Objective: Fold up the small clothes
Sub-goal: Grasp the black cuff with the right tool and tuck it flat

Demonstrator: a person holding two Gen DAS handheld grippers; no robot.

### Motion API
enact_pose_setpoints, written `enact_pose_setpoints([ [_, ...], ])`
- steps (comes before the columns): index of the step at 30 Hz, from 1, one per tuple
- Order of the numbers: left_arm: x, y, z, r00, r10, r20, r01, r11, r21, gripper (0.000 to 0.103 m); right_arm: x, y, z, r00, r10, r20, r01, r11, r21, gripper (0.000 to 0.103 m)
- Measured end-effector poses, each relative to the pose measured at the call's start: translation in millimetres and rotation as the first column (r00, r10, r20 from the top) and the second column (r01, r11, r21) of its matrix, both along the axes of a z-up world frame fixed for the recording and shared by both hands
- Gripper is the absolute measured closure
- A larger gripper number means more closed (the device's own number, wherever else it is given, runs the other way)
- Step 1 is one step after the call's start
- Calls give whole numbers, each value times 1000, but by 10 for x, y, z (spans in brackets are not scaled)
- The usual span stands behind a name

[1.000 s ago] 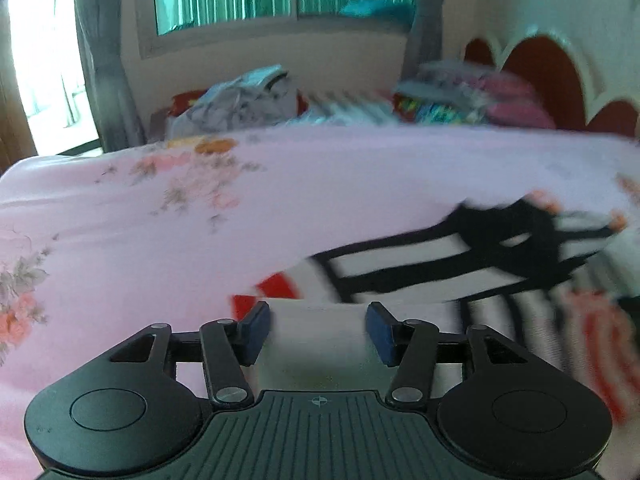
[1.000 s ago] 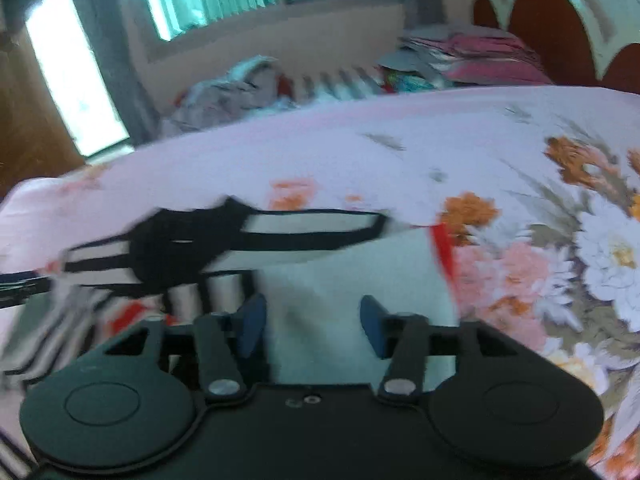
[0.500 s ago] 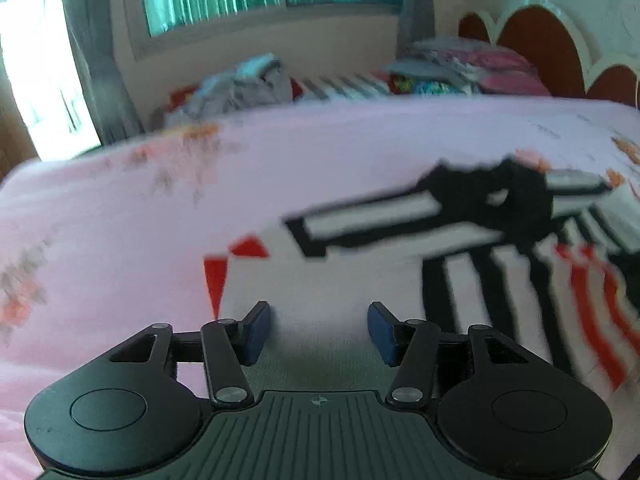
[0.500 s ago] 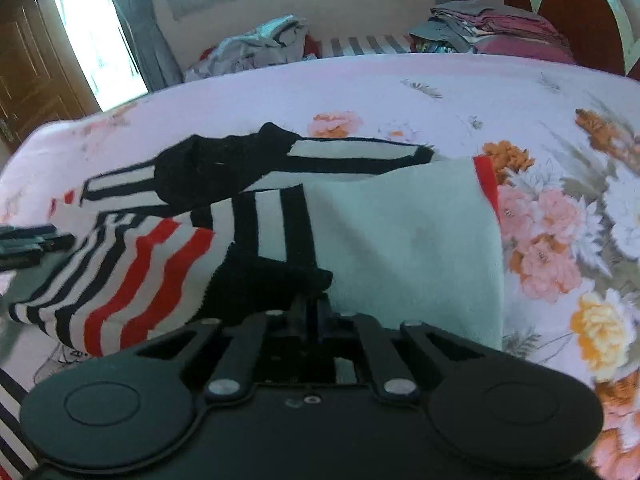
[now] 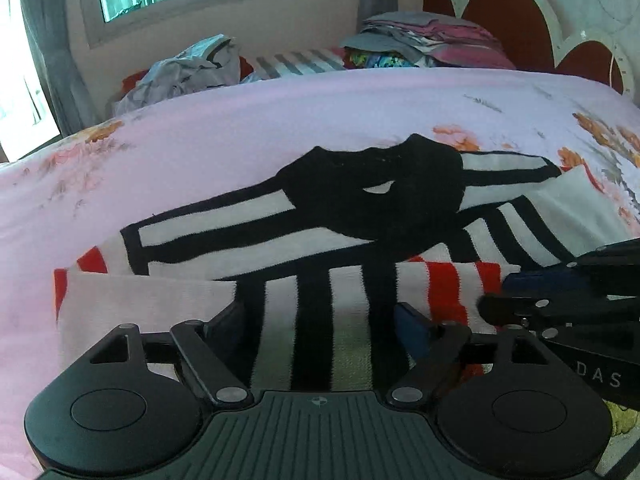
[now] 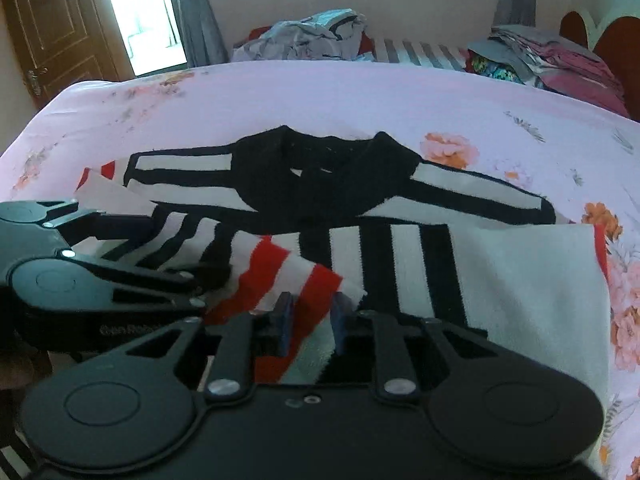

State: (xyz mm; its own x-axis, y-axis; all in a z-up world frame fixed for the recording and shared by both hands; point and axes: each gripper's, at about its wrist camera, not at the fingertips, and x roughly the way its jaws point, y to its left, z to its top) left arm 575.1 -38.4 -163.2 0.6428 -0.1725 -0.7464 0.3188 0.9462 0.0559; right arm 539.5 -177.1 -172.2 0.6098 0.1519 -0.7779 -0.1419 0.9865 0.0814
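A small knit sweater (image 5: pixel 360 216) with black, white and red stripes and a black collar lies spread on the pink floral bedsheet (image 5: pixel 240 128); it also shows in the right wrist view (image 6: pixel 328 184). My left gripper (image 5: pixel 320 326) is open, low over the striped lower part of the sweater, with cloth between its jaws. My right gripper (image 6: pixel 309 320) has its jaws close together on a raised red-and-white striped fold (image 6: pixel 292 276). The right gripper also shows at the right edge of the left wrist view (image 5: pixel 560 308), and the left gripper at the left of the right wrist view (image 6: pixel 100 280).
A heap of unfolded clothes (image 5: pixel 188 72) and a stack of folded clothes (image 5: pixel 424 40) lie at the far side of the bed. A red and white headboard (image 5: pixel 520 20) stands at the right. A wooden door (image 6: pixel 48 32) is at the far left.
Both grippers have moved in toward the middle of the sweater. The right gripper has closed on the striped hem and lifted it. The left gripper now straddles striped cloth.
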Motion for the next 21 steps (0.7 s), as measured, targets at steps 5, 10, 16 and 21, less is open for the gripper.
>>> enact_pose_setpoints([
  [5,-83,146,47,1000,24,21,-24,999,24,23,-81,-106,61,999,-40,2,40,998,-39,87],
  [10,-151,544,19,998,62,13,-62,998,11,23,-219,-402,49,995,-98,-8,97,993,-62,89],
  [16,-319,548,169,996,88,34,-88,996,8,23,-334,-173,278,997,-57,42,62,992,-107,72],
  [21,-581,603,167,996,86,36,-87,996,18,23,-503,23,236,1000,17,25,-15,995,-103,72],
])
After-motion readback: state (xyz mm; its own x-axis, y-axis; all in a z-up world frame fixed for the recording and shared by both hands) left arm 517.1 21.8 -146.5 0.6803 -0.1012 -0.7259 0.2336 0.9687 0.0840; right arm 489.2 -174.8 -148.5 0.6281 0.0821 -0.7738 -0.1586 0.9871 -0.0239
